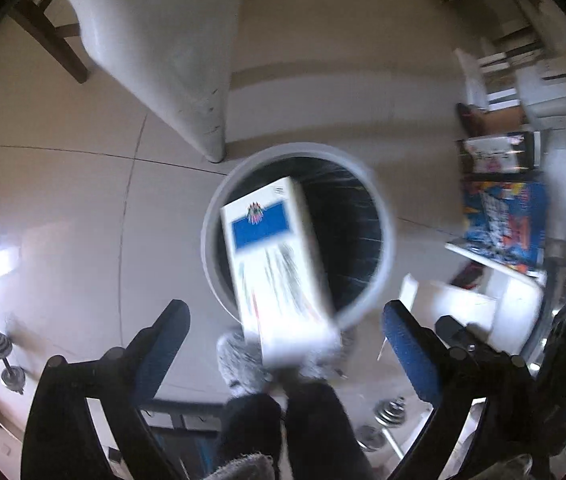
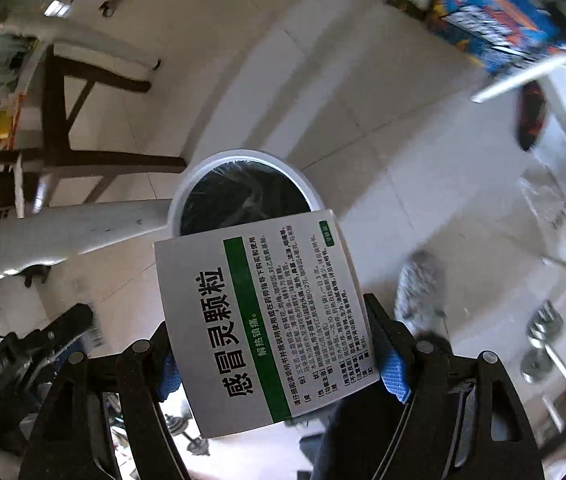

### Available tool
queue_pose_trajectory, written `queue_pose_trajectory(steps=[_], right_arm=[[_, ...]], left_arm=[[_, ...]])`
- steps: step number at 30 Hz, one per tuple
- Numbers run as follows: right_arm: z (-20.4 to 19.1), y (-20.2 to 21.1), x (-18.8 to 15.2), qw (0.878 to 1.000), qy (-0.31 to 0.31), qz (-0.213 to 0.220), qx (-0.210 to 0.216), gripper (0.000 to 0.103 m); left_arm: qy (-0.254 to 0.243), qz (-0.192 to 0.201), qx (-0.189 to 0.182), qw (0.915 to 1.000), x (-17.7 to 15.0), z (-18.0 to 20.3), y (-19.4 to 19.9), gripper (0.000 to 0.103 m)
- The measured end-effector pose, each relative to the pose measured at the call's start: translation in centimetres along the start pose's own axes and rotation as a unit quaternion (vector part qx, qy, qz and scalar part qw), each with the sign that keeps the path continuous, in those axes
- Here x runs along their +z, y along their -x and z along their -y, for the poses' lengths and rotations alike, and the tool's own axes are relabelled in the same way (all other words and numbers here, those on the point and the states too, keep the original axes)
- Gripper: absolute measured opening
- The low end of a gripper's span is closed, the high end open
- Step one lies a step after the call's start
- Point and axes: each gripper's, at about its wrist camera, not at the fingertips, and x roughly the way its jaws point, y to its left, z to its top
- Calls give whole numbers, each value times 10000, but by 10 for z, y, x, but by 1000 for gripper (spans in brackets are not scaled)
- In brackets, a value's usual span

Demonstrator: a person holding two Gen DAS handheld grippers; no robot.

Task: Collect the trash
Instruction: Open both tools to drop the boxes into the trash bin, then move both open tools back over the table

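Two boxes brought over the bin

The left claw [image 1: 287, 320] is spread wide, and the blue box [image 1: 279, 264] is seen free between its fingers, apart from both, tilted over the bin [image 1: 387, 248], probably let go so that it falls in. The green box [image 2: 259, 328] is pinched at its sides by the right claw [image 2: 271, 332], held short of the bin rim [image 2: 203, 172].

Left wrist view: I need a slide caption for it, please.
Open left tool above a white bin as a blue-and-white box drops toward it.
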Motion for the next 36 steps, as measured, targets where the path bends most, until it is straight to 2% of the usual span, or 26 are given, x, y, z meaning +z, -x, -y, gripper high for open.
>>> queue_pose_trajectory(steps=[1, 3, 4, 8, 14, 18, 22, 28, 36], right_arm=[[-1, -12, 3, 9999, 69, -49, 61, 85], [-4, -37, 9, 9995, 287, -161, -22, 100], [-5, -43, 9, 9990, 396, -157, -150, 101], [-11, -44, 2, 9940, 878, 48, -658, 101], [-13, -24, -14, 9822, 1188, 208, -1438, 101], [-18, -13, -26, 9723, 1413, 212, -1852, 101], [-29, 0, -36, 9684, 1545, 249, -1943, 101], [-46, 35, -54, 9677, 1679, 361, -1845, 101], [-71, 105, -78, 9684, 1767, 508, -1686, 101]], left_arm=[[-15, 37, 47, 10000, 0, -3, -2, 98], [-32, 233, 203, 9995, -3, -10, -1, 98], [-55, 368, 326, 9988, -6, -14, 2, 98], [-201, 579, 839, 9946, -22, -16, 8, 98], [-296, 590, 1114, 9916, -48, -16, 27, 98], [-349, 510, 1139, 9916, -61, -16, 42, 98], [-499, 507, 1195, 9903, -77, -14, 57, 98], [-626, 502, 1114, 9905, -95, -9, 85, 98], [-725, 572, 979, 9909, -120, 1, 149, 98]])
